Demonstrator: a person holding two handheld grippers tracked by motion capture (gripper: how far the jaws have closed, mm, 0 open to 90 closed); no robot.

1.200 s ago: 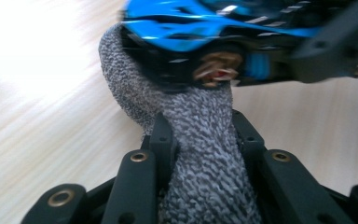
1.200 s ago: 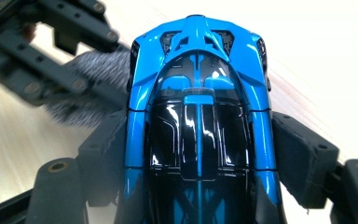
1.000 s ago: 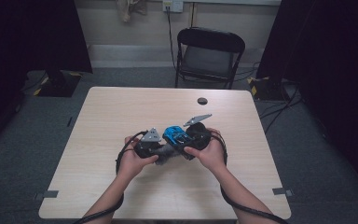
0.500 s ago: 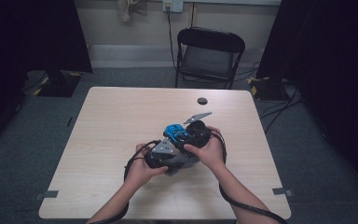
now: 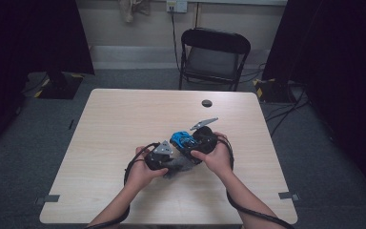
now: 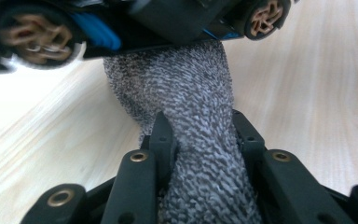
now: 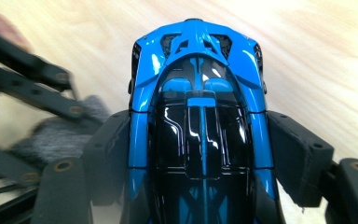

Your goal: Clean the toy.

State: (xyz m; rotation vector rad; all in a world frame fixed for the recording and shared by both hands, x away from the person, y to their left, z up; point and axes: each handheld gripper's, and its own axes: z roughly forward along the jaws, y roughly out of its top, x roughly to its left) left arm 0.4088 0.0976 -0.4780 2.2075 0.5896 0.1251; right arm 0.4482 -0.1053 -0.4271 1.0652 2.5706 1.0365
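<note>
High view: light wooden table [image 5: 124,124], centre frame. Left tool [image 5: 159,160], lower centre, beside right tool [image 5: 198,143]. Small dark round object [image 5: 207,103], upper centre of the table, well apart.

Left tool view: jaws clamped on a grey knitted cloth [image 6: 186,121], which runs up to the underside of a blue toy car [image 6: 121,28] at the top of the frame.

Right tool view: jaws, having just closed a little, press both flanks of the blue toy car, centre frame; cloth at lower left.
</note>
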